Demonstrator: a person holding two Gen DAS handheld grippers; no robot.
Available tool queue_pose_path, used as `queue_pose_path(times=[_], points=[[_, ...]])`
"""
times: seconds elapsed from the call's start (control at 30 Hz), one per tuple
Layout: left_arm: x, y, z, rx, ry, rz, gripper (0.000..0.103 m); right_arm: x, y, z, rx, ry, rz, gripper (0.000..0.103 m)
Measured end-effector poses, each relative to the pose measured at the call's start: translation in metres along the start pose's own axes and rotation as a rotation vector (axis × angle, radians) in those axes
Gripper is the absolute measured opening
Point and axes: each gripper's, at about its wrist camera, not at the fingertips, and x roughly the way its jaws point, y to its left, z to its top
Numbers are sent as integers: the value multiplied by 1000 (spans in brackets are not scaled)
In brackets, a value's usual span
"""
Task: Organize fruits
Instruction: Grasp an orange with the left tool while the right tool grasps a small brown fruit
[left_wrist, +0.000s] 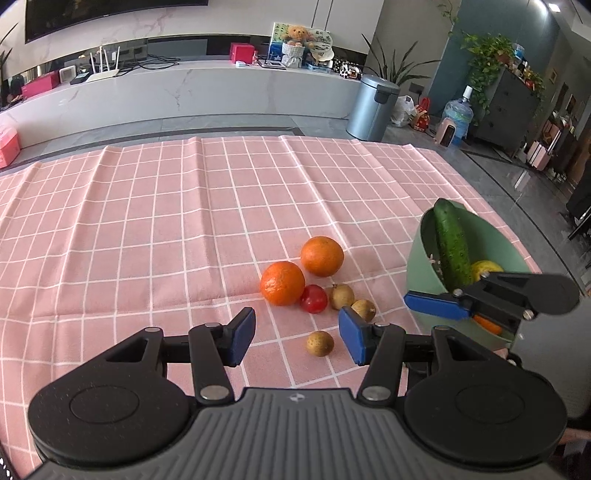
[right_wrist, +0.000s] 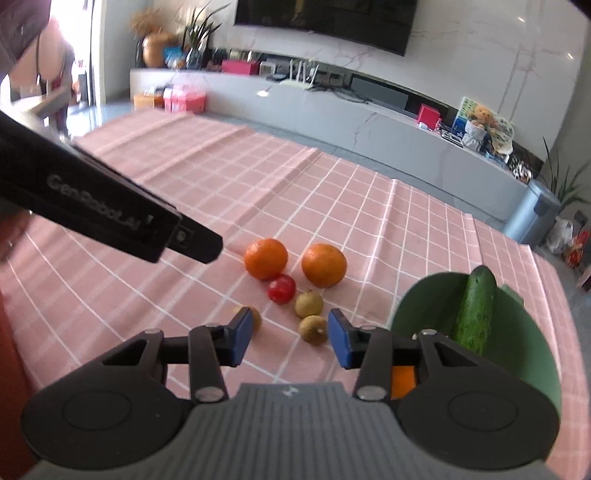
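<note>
Only the left view shows a lemon (left_wrist: 484, 266) — in the bowl (left_wrist: 421, 266).

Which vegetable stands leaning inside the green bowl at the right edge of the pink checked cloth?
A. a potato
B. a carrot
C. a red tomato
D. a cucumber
D: a dark green cucumber leans against the inner wall of the green bowl, while the red tomato lies out on the cloth beside the oranges.
</note>
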Motion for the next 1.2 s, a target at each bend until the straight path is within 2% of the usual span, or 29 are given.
queue_pose_path(times=[0.3,0.5,0.67,0.9,0.97,1.2], points=[[37,9,4,59,14,-9,62,42,2,7,-207,101,-16,34],[61,15,8,89,37,-13,62,58,4,8,-284,151,2,29],[73,23,13,34,39,-57,62,63,9,8,-360,172,-15,30],[86,30,18,-20,54,-62,62,65,17,3,-481,208,-9,29],[90,31,18,-28,59,-64,61,66,18,3,-501,217,-1,24],[93,30,19,-41,64,-89,47,66,15,5,-512,229,1,20]])
